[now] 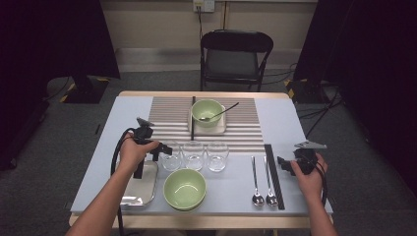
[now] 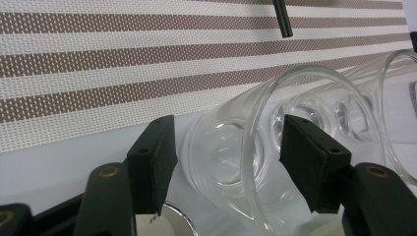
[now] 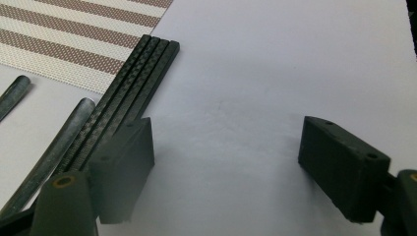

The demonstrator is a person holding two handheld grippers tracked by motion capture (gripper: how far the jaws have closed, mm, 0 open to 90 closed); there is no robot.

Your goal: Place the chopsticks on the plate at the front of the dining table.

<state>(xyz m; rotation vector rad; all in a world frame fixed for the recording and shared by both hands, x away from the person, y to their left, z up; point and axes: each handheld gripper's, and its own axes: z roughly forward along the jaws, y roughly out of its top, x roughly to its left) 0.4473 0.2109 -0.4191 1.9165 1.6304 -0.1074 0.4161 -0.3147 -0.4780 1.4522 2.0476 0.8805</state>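
Observation:
Three clear glasses stand in a row mid-table; the leftmost glass (image 1: 171, 160) (image 2: 221, 152) is between the jaws of my left gripper (image 1: 162, 150) (image 2: 228, 164). Its left pad (image 2: 155, 162) stands a sliver off the glass wall. The right pad (image 2: 310, 164) overlaps the rim, and I cannot tell whether it touches. The jaws stand apart, not pressing. My right gripper (image 1: 285, 163) (image 3: 226, 167) is open with nothing between its jaws, low over bare table just right of the black chopsticks (image 1: 274, 174) (image 3: 133, 83).
A green bowl (image 1: 185, 188) sits at the front, a metal tray (image 1: 140, 194) (image 2: 172, 223) under my left hand. Two spoons (image 1: 262, 182) lie beside the chopsticks. On the striped mat (image 1: 246, 128) (image 2: 98, 73) a second green bowl (image 1: 206, 110) holds a spoon. A chair (image 1: 236, 54) stands behind.

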